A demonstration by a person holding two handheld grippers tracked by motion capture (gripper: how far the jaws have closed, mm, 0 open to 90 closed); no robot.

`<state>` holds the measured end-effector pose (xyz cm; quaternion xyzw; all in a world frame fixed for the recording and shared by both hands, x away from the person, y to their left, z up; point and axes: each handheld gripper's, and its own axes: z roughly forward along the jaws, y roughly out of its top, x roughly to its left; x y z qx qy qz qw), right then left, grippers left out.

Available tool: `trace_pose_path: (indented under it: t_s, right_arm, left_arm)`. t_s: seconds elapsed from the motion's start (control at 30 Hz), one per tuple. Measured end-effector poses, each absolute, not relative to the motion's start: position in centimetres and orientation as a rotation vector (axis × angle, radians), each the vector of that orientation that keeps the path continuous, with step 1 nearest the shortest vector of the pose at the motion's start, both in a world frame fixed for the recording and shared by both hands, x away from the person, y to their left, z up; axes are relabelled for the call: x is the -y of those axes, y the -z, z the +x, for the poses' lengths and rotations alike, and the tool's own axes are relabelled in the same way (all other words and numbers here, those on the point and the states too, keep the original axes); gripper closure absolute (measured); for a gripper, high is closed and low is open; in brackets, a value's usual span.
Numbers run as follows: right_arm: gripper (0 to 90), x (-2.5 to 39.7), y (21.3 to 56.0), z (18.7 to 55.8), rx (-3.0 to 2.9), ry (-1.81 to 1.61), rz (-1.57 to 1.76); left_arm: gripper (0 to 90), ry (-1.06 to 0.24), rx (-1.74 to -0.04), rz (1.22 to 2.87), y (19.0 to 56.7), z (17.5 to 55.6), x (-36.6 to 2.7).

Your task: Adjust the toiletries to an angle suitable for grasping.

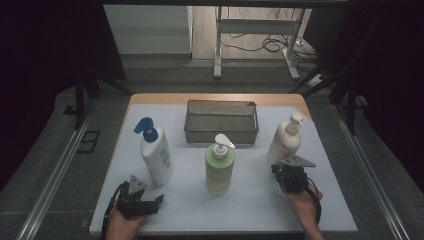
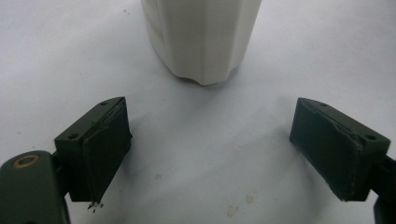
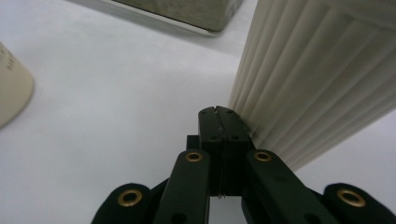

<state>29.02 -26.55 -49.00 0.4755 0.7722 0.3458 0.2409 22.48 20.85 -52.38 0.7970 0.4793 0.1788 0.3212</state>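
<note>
Three pump bottles stand on the white table top (image 1: 250, 200): a white one with a blue pump (image 1: 156, 155) at the left, a green one (image 1: 219, 165) in the middle and a cream ribbed one (image 1: 285, 142) at the right. My left gripper (image 1: 150, 202) lies low near the front left edge, open and empty, with the white bottle's base (image 2: 201, 42) just ahead of its jaws. My right gripper (image 1: 286, 172) is shut with nothing in it, its tips (image 3: 218, 116) right beside the cream ribbed bottle (image 3: 322, 79).
A grey wire basket (image 1: 221, 121) sits at the back centre of the table. Part of the green bottle (image 3: 14, 88) shows at the left of the right gripper view. Dark frames and a floor surround the table.
</note>
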Motion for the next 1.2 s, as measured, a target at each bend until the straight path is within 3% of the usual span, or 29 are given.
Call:
trace_pose_path:
  t_s: [0.57, 0.87, 1.2]
  right_arm:
    - [88.3, 30.1, 49.3, 29.4, -2.099, -0.935, 1.357]
    - [80.8, 30.1, 49.3, 29.1, -2.138, -0.967, 1.338]
    - [63.9, 30.4, 47.9, 27.7, -2.179, -0.992, 1.285]
  left_arm:
    - [12.2, -0.469, -1.259, 2.093, 52.4, 22.5, -20.9]
    - [12.2, -0.469, -1.259, 2.093, 52.4, 22.5, -20.9]
    - [12.2, -0.469, -1.259, 2.093, 52.4, 22.5, -20.9]
